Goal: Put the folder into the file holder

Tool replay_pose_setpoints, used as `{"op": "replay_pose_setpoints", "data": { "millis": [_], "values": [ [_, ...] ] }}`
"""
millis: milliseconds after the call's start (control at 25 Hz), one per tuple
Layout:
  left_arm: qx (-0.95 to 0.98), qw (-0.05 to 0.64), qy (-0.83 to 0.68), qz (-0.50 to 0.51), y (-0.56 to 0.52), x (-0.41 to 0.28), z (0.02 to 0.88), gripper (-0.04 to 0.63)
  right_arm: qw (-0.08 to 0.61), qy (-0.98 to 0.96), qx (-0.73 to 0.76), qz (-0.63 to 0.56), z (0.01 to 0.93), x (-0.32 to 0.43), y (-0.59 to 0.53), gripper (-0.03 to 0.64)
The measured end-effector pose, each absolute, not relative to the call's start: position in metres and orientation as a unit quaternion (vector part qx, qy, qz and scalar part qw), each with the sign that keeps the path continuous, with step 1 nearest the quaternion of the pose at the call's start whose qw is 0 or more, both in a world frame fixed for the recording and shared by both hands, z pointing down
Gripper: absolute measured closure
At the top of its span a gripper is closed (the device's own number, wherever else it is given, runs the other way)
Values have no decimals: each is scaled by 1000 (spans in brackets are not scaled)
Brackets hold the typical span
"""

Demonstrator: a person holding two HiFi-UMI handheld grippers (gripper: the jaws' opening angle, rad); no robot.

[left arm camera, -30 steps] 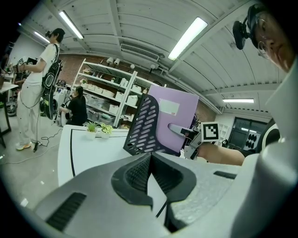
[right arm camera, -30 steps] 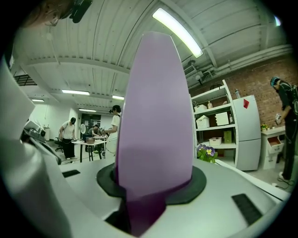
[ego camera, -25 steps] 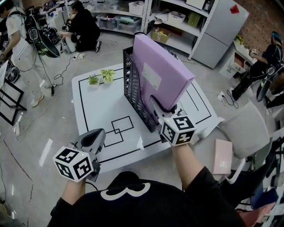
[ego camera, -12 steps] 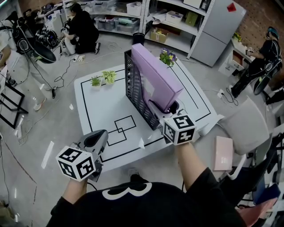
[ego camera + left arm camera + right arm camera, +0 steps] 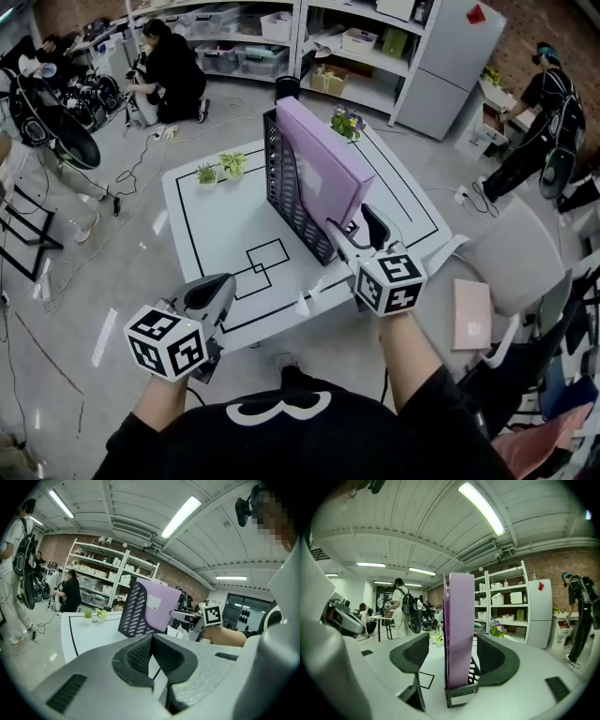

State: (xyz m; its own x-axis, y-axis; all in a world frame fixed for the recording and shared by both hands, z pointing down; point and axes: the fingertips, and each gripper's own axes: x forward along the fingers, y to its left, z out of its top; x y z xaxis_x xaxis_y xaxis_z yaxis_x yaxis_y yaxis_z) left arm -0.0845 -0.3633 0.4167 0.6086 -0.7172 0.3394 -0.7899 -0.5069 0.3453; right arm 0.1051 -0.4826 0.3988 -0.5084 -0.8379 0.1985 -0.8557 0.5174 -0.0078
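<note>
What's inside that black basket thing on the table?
A purple folder stands inside the black file holder, its top sticking out above the rim. The holder's mesh wall covers the folder's bottom, so anything else down inside can't be seen.

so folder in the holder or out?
In: the purple folder stands upright inside the black mesh file holder, lower edge seated in its base.

R gripper [image 5: 454, 660] fingers [image 5: 411, 657] opening; purple folder [image 5: 459, 620] upright btwn them, not gripped, in file holder [image 5: 461, 696].

No lettering anywhere is clear enough to read.
</note>
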Motion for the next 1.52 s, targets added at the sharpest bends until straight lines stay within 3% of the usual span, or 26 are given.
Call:
{"op": "replay_pose_setpoints", "data": {
  "millis": [280,600,680,1520],
  "values": [
    [880,229,-412,61,-332,-70,407,589,86,-891,439,83,387,94,-394,325],
    [908,213,-360,29,-277,-44,377,591,17,-924,361,124,364,63,-285,585],
    [913,210,-349,20,-268,-40,370,589,4,-925,355,136,362,63,-271,612],
    [923,195,-331,25,-227,-21,371,589,-12,-921,364,139,374,66,-232,614]
  ]
}}
